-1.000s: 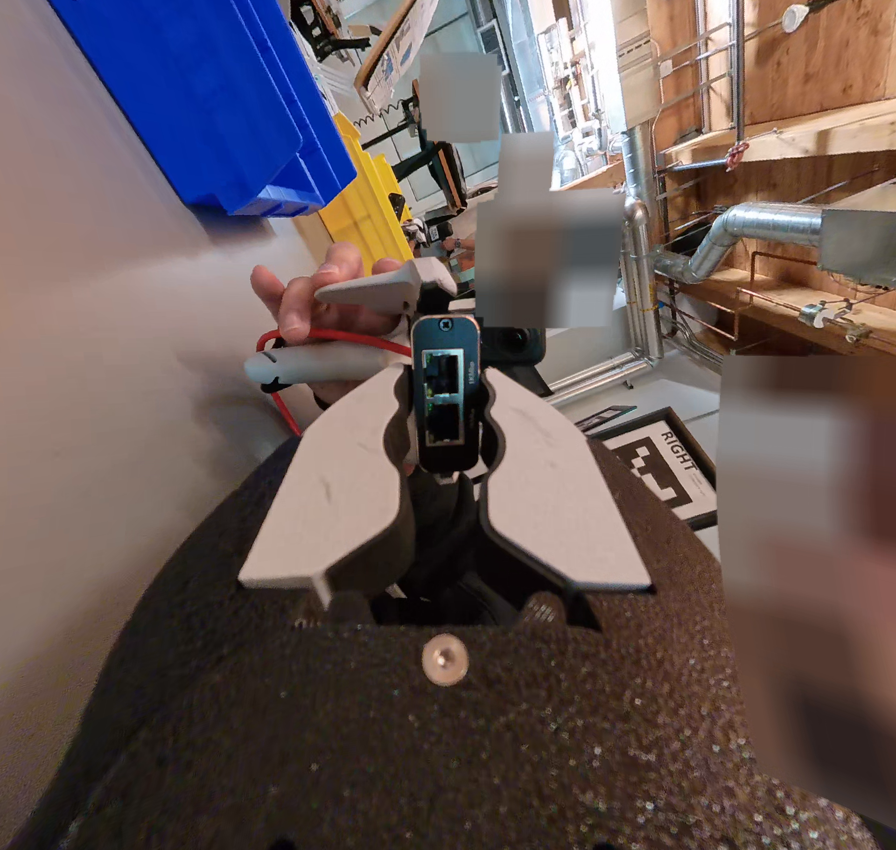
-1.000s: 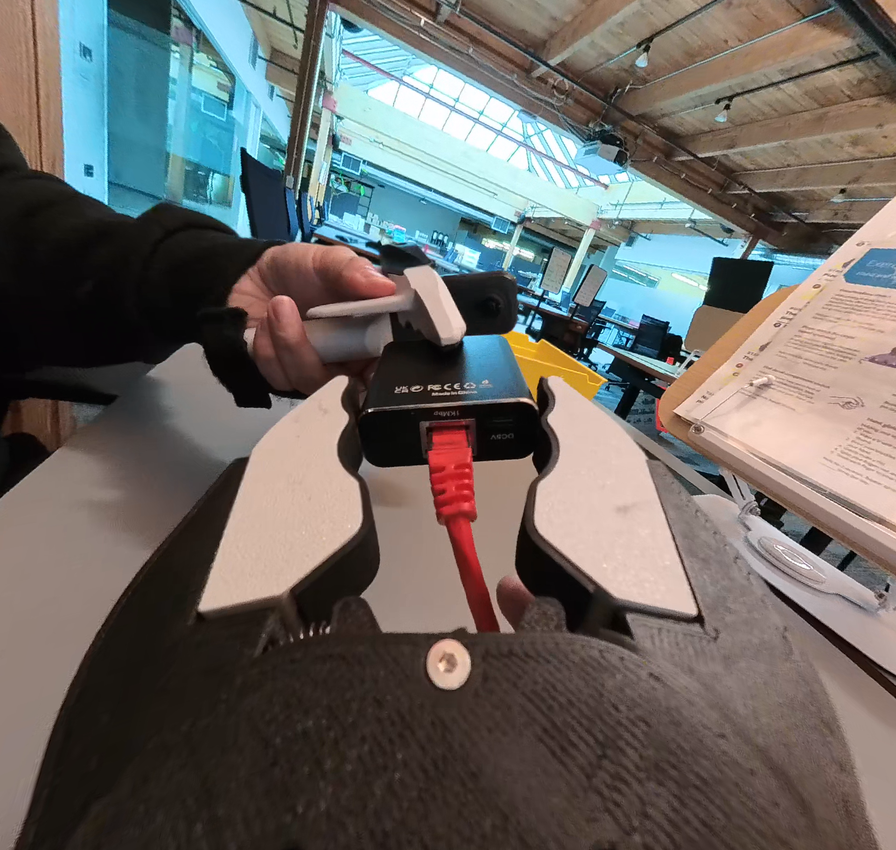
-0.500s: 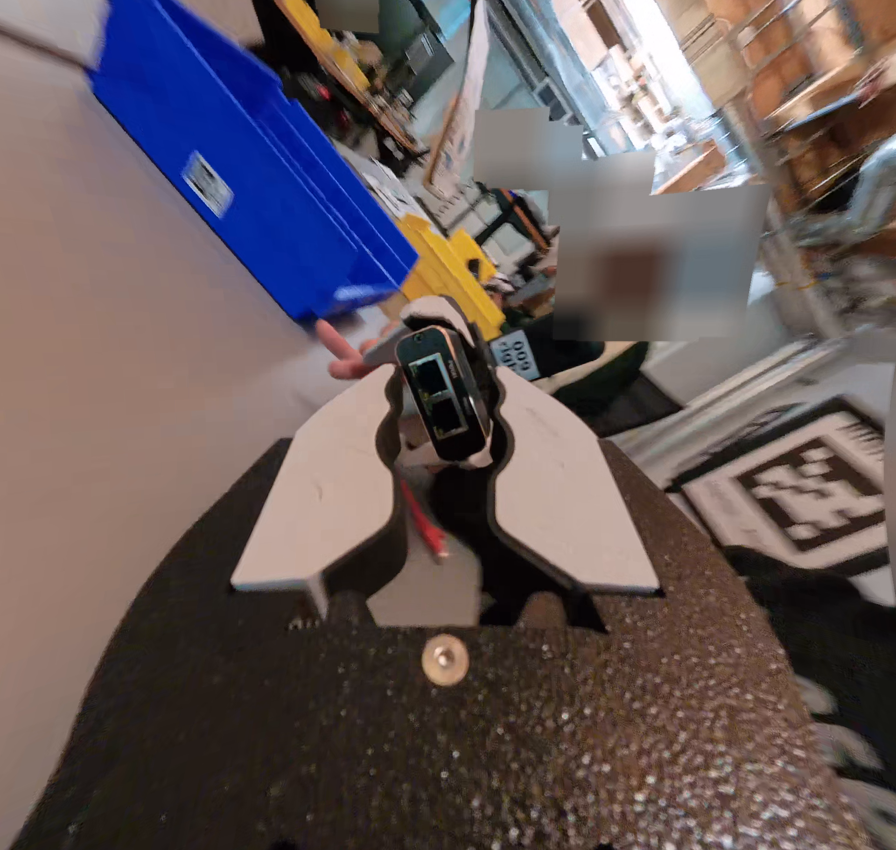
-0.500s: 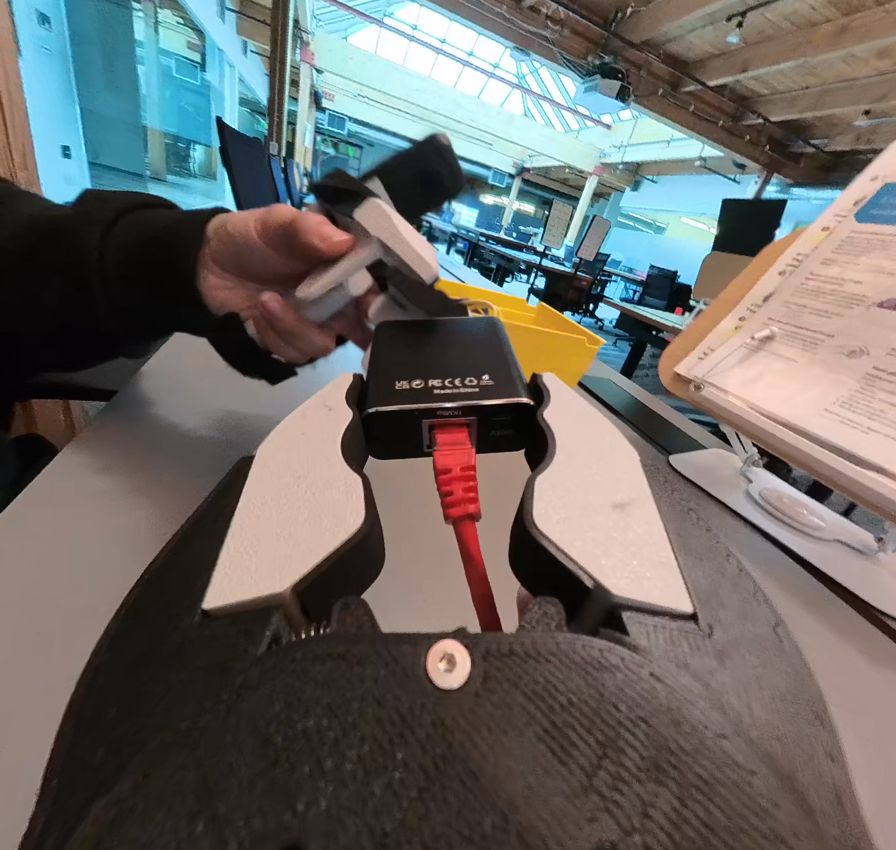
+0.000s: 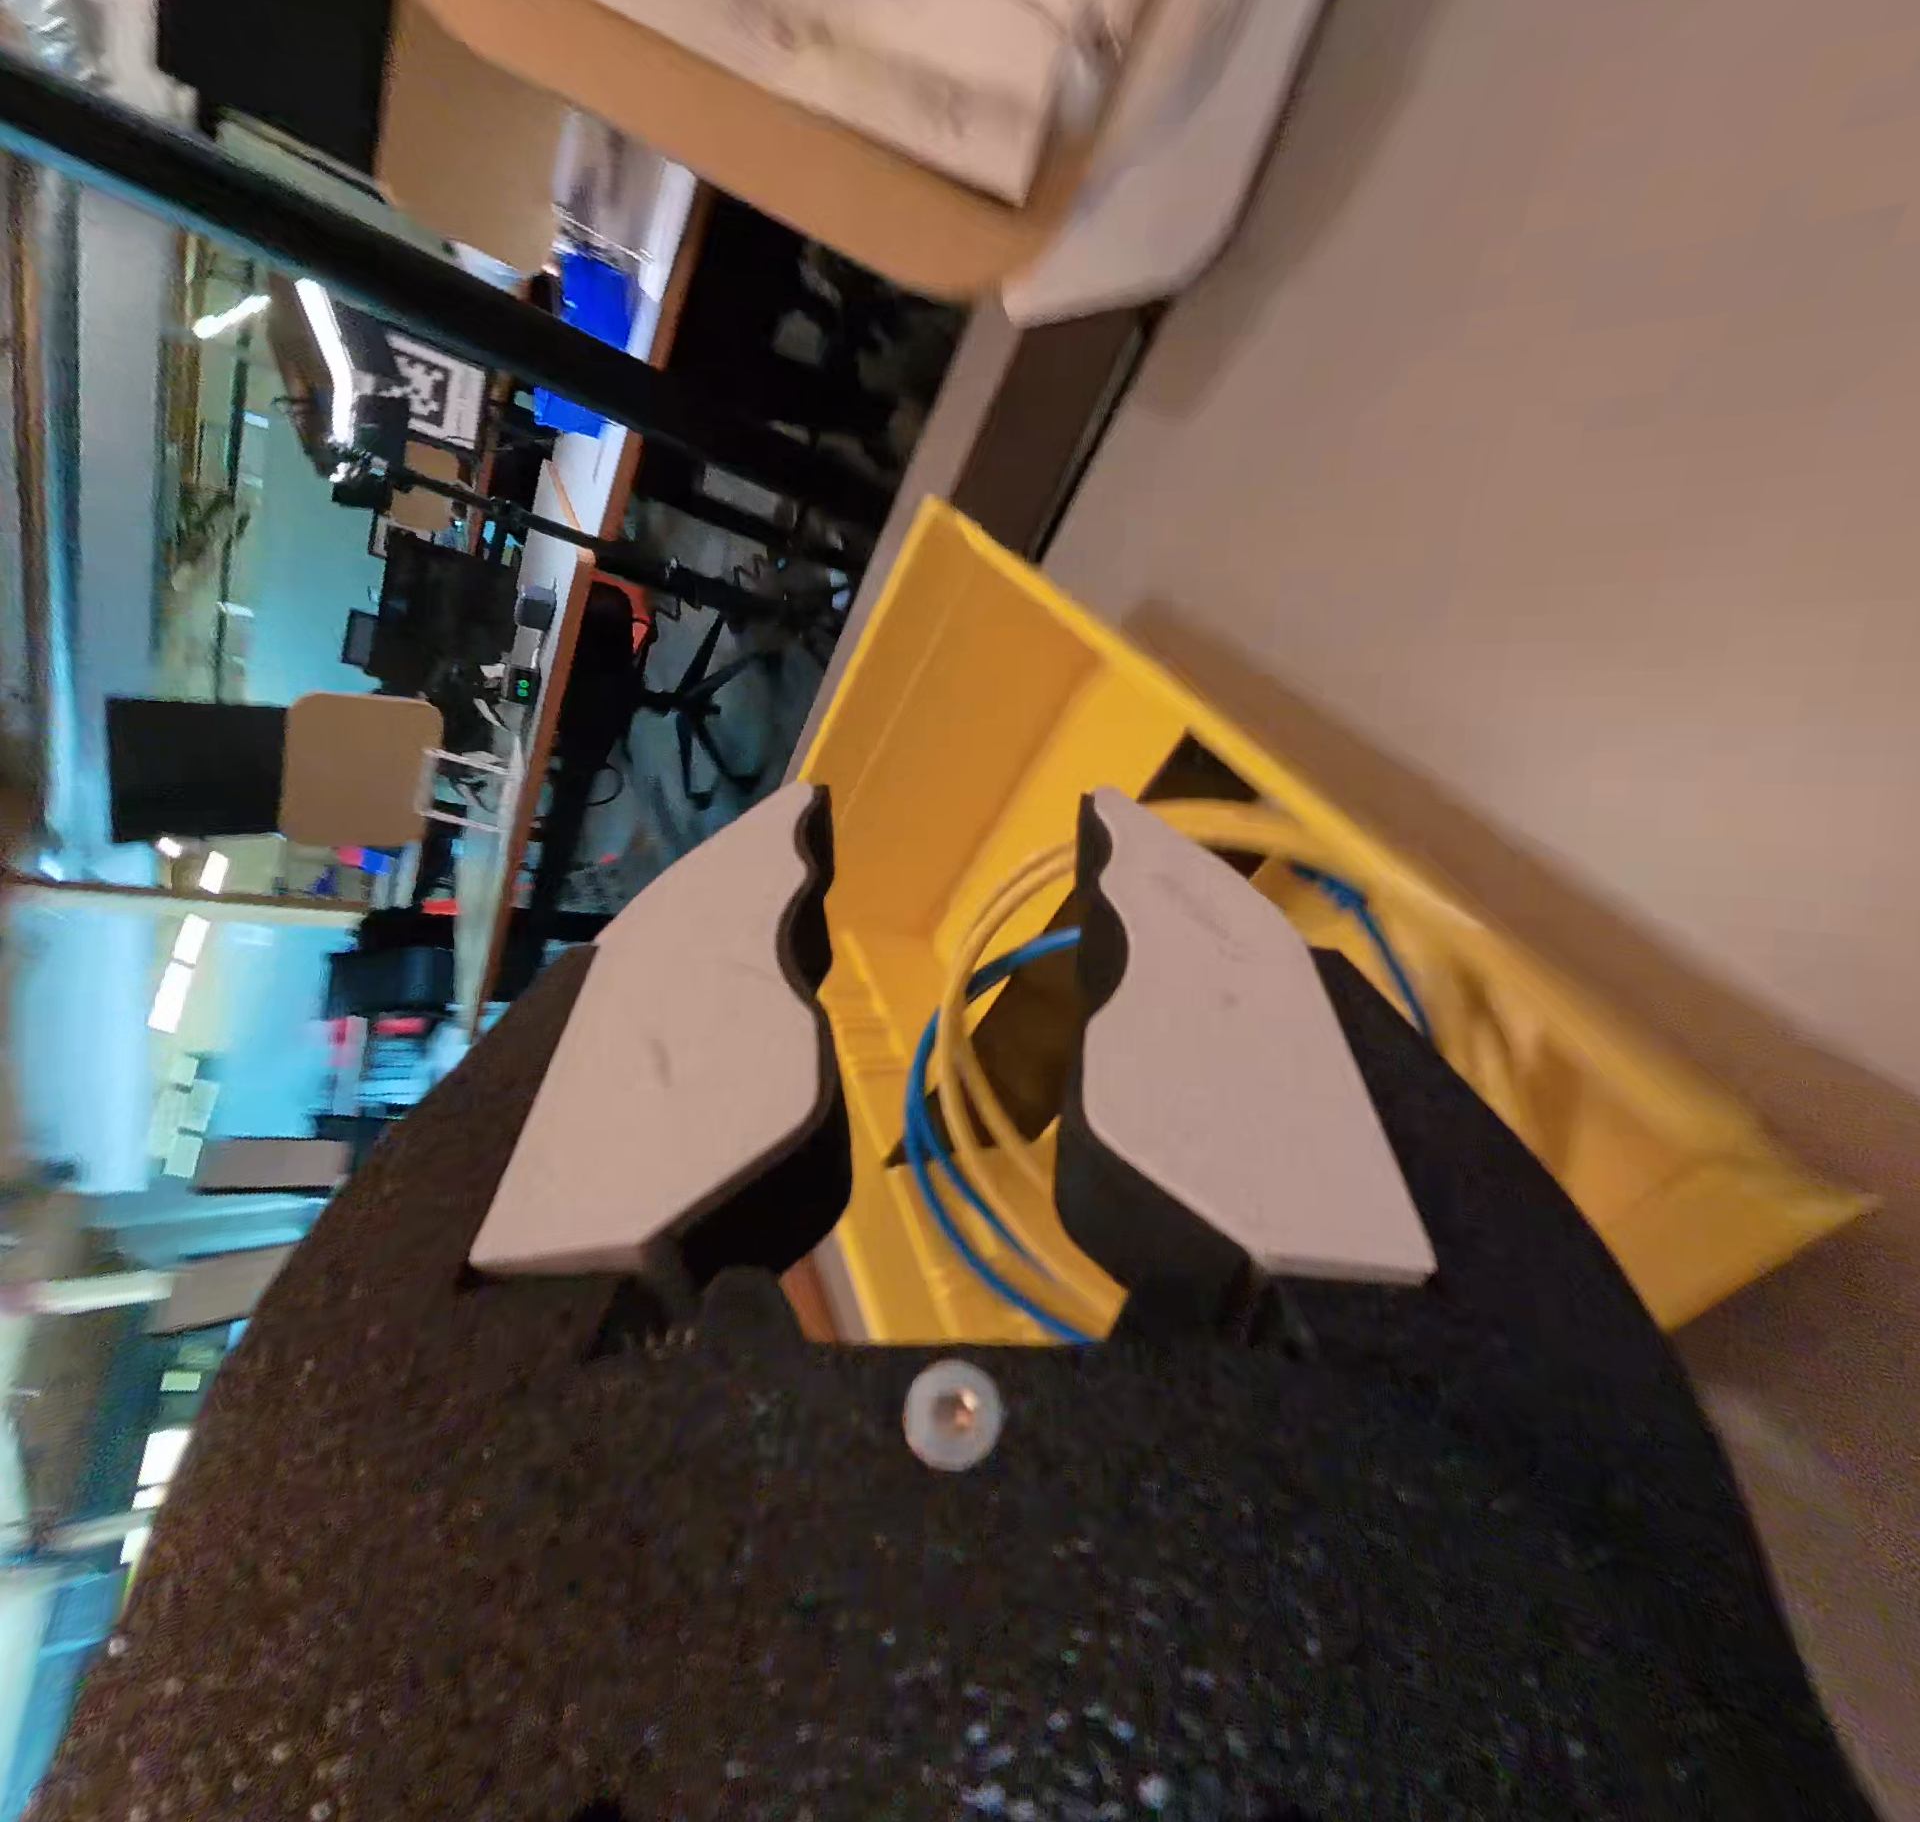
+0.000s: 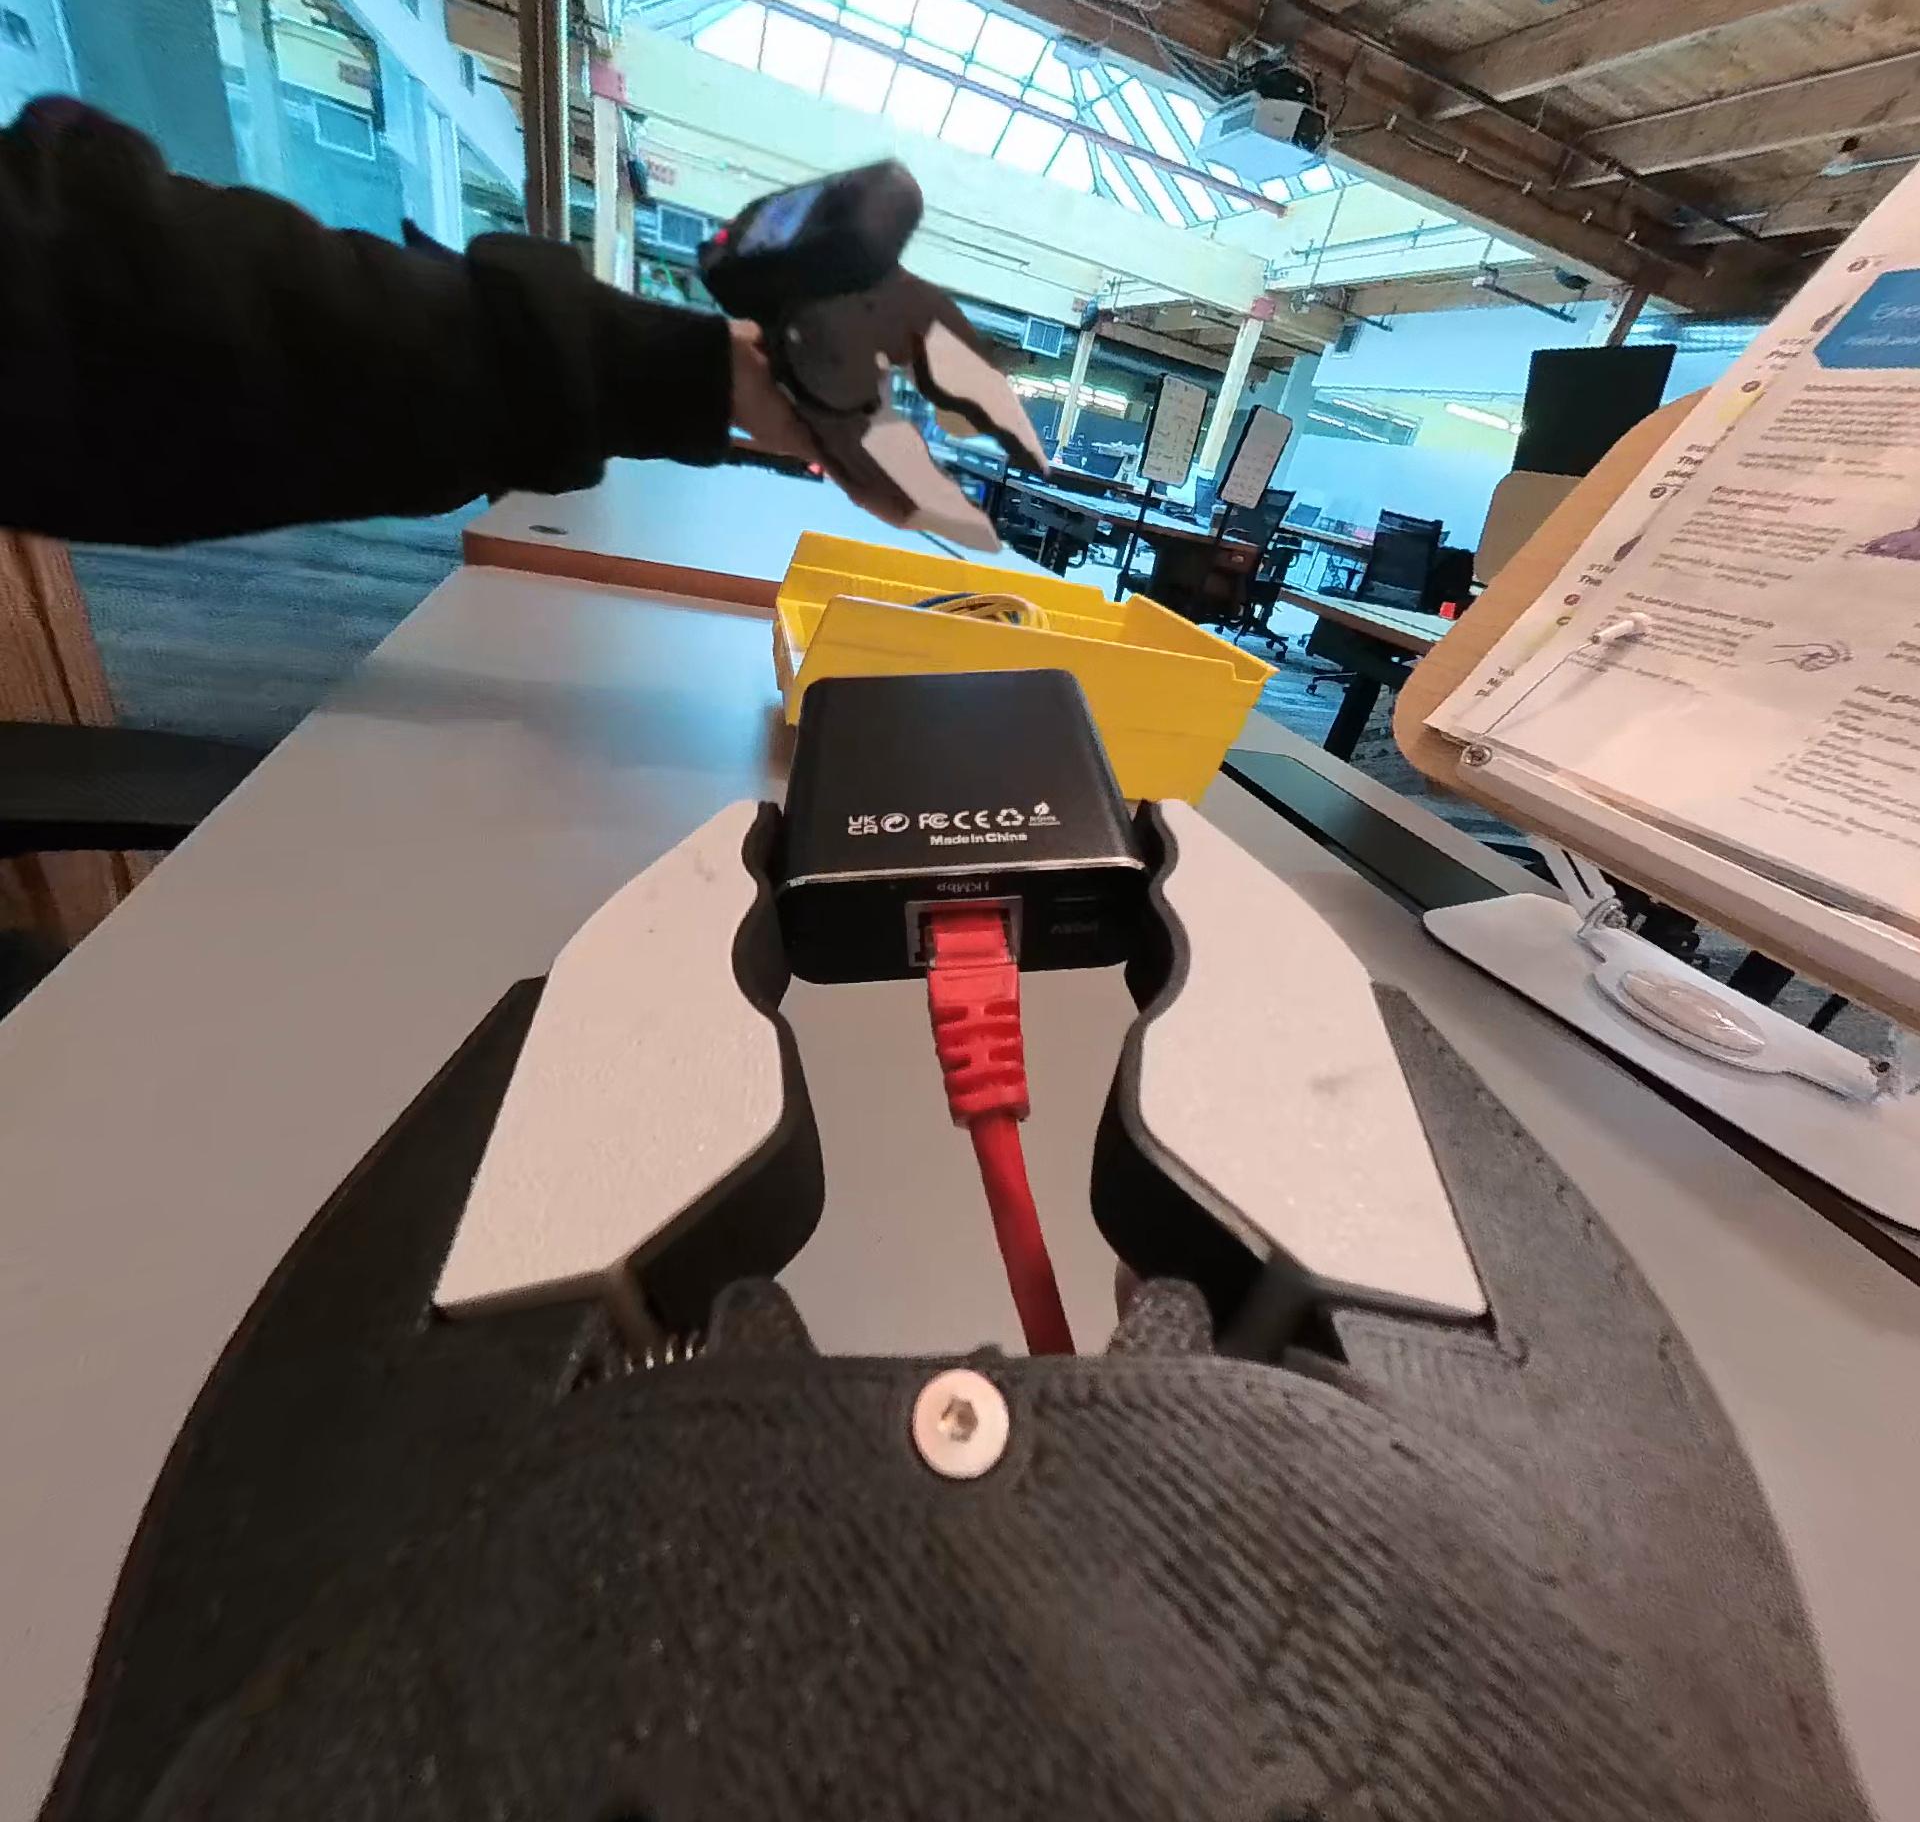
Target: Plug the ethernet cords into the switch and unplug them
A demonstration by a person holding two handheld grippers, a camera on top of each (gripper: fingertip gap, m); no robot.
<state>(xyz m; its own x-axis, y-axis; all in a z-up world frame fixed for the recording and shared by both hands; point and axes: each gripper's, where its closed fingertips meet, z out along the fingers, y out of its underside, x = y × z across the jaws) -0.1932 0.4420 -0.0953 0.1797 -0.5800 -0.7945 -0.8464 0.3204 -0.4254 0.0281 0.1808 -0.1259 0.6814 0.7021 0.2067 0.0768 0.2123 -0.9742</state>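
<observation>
Right hand-held gripper (image 6: 951,837) clamped around switch (image 6: 956,816); left hand-held gripper (image 5: 951,816) apparently empty, parted.

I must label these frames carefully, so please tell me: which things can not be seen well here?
- Far side of the black switch, right wrist view: faces away, ports hidden.
- Red cord: runs under the right claw, its end unseen.
- Cables in the yellow bin, left wrist view: plugs blurred, partly behind the open left claw.

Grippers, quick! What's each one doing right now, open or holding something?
Left gripper: open, empty, aimed at the yellow bin.
Right gripper: closed on the black switch, with the red cord plugged in.
</observation>
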